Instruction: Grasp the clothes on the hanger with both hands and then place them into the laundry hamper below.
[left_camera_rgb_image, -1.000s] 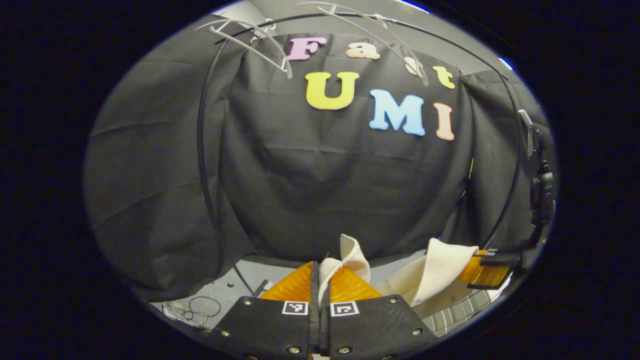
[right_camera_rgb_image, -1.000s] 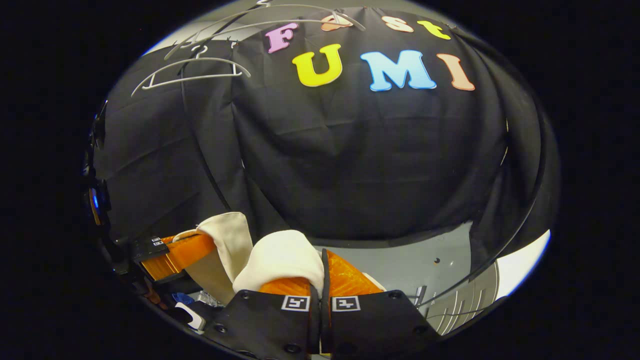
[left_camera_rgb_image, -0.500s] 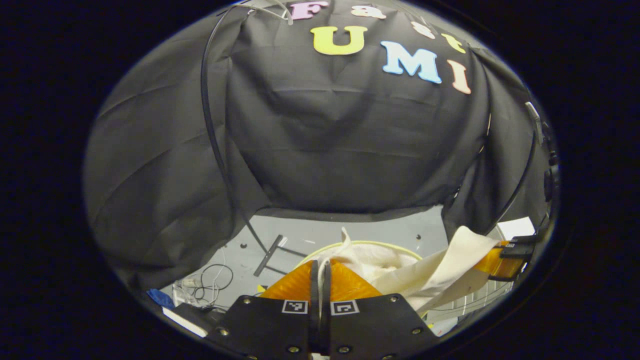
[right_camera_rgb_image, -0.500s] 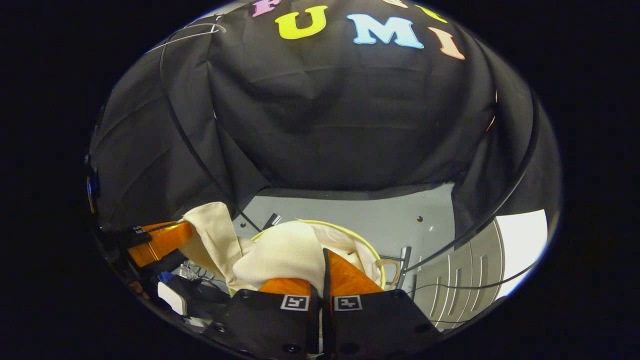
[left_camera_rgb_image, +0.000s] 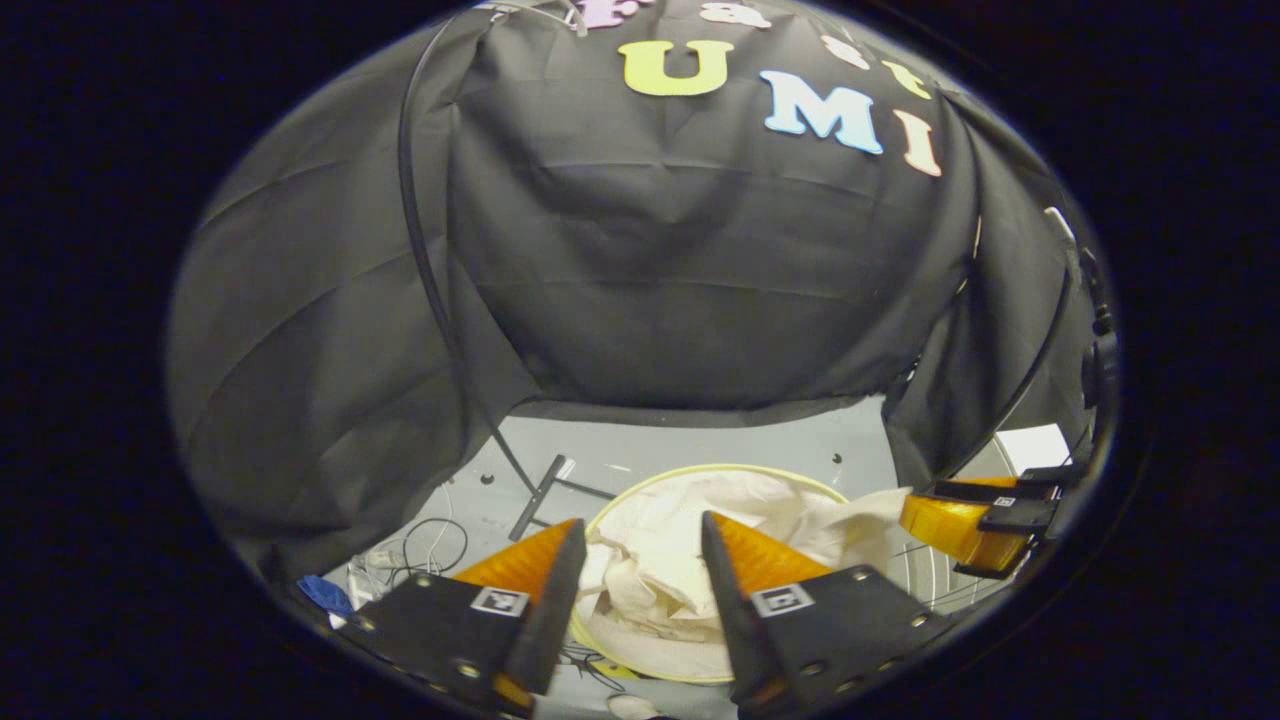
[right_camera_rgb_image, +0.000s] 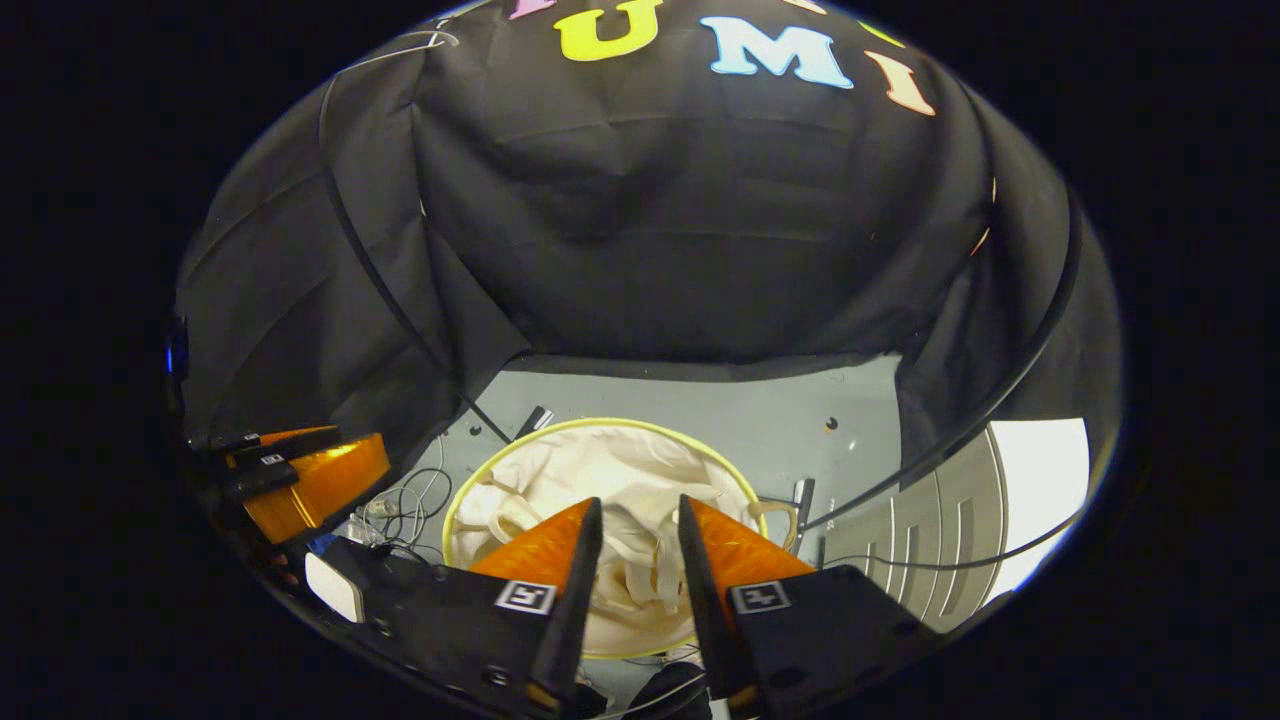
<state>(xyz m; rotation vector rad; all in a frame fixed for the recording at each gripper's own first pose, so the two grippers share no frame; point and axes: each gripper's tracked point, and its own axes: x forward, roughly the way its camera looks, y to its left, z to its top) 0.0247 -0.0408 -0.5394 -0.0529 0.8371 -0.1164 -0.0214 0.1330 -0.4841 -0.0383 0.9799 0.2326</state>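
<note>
Change: a second ago both your claws were pinched on the cream clothes up by the booth wall; since then you came down over the hamper and let go, and the cloth dropped in
Left claw (left_camera_rgb_image: 635, 545): your fingers stand spread wide with nothing between them, poised above the near side of the hamper
Right claw (right_camera_rgb_image: 640, 525): spread as well, gripping nothing, above the hamper's near rim
Clothes (left_camera_rgb_image: 700, 540): crumpled cream heap lying inside the hamper, free of both claws; one fold reaches toward the far right rim, close to the other claw
Laundry hamper (right_camera_rgb_image: 520, 436): round, pale yellow rim, standing on the grey floor below you
Left gripper view adds: your right claw (left_camera_rgb_image: 965, 525) at the right edge just beside the hamper rim, a blue object (left_camera_rgb_image: 322, 592) low at the left, and a dark bar (left_camera_rgb_image: 538, 496) lying on the floor behind the hamper
Right gripper view adds: your left claw (right_camera_rgb_image: 310, 480) at the left edge, a handle (right_camera_rgb_image: 782, 520) on the hamper's right side, and a bright pale panel (right_camera_rgb_image: 1040, 490) far right
Edges and room: loose cables (right_camera_rgb_image: 405, 500) lie on the floor left of the hamper; a black pole (left_camera_rgb_image: 425, 260) runs down the wall cloth to the floor behind it; bare grey floor (right_camera_rgb_image: 800, 420) lies between hamper and wall
</note>
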